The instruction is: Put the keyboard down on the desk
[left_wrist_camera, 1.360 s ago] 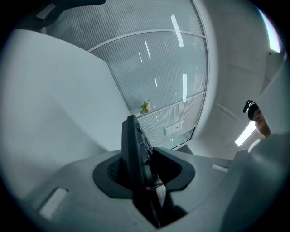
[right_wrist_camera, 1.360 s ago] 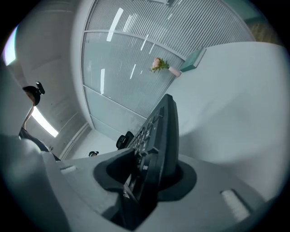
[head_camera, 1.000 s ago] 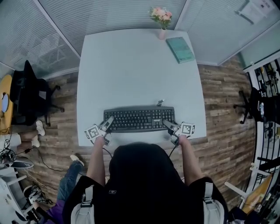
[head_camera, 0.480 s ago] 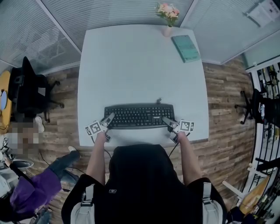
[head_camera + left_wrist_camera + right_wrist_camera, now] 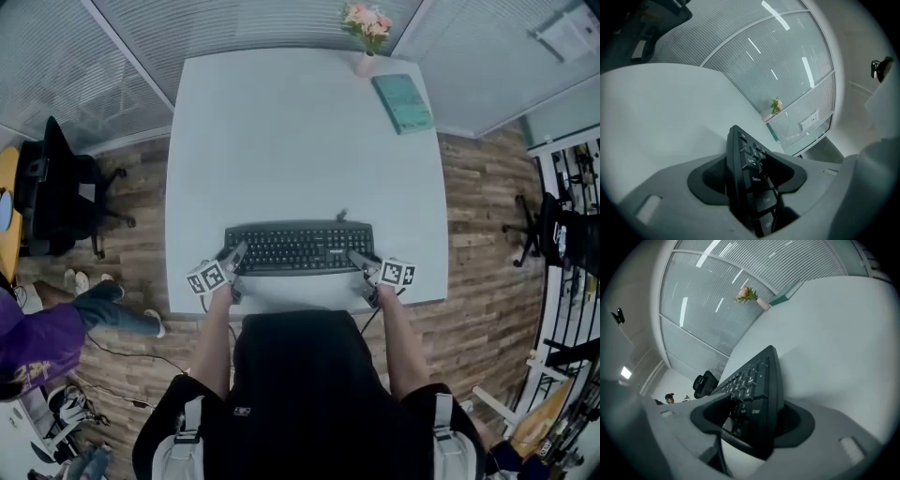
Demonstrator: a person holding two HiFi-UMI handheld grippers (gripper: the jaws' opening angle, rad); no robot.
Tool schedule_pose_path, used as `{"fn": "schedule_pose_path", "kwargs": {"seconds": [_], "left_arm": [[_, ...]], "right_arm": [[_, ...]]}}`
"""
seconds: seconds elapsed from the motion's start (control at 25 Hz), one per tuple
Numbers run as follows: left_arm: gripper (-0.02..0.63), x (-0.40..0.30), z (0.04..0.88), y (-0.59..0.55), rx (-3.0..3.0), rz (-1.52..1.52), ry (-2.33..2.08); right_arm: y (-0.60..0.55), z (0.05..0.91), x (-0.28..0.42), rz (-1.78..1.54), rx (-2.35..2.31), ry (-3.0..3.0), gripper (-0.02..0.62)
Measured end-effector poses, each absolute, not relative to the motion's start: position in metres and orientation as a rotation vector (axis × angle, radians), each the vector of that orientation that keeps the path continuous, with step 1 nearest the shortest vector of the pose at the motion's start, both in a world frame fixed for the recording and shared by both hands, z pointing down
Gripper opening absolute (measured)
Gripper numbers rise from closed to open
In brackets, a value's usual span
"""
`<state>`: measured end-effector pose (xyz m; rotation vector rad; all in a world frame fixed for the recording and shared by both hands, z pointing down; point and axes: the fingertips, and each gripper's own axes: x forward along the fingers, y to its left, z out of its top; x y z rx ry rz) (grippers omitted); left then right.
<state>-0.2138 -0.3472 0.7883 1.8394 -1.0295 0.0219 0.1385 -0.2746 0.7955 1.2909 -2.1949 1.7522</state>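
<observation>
Flowers (image 5: pixel 367 18) in a pink vase (image 5: pixel 364 65) on the desk (image 5: pixel 281 141)

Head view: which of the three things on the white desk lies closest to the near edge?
The black keyboard; the teal book and the pink flower vase stand at the far edge.

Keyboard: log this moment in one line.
keyboard: on desk | left gripper: jaws just opening, keyboard end between | right gripper: likewise

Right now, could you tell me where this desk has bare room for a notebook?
The wide middle and far left of the desk, between the keyboard and the far edge, are bare. Crowded: the far right corner, with vase and book.
</observation>
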Motion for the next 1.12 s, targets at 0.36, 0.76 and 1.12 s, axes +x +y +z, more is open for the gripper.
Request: {"fn": "schedule_pose_path", "kwargs": {"seconds": [0.36, 0.76, 1.12], "left_arm": [[0.258, -0.220, 0.779, -0.348, 1.935, 0.204, -1.150], [0.273, -0.222, 0.795, -0.325, 1.924, 0.375, -1.182], [0.281, -0.225, 0.800, -0.320, 1.964, 0.490, -1.221]], "right_arm": [[-0.273, 0.801, 0.141, 1.605, 1.356, -2.094, 0.315], [-0.259, 0.808, 0.144, 1.428, 1.354, -2.024, 0.336], [-0.256, 0.811, 0.146, 1.333, 1.398, -1.975, 0.350]]}}
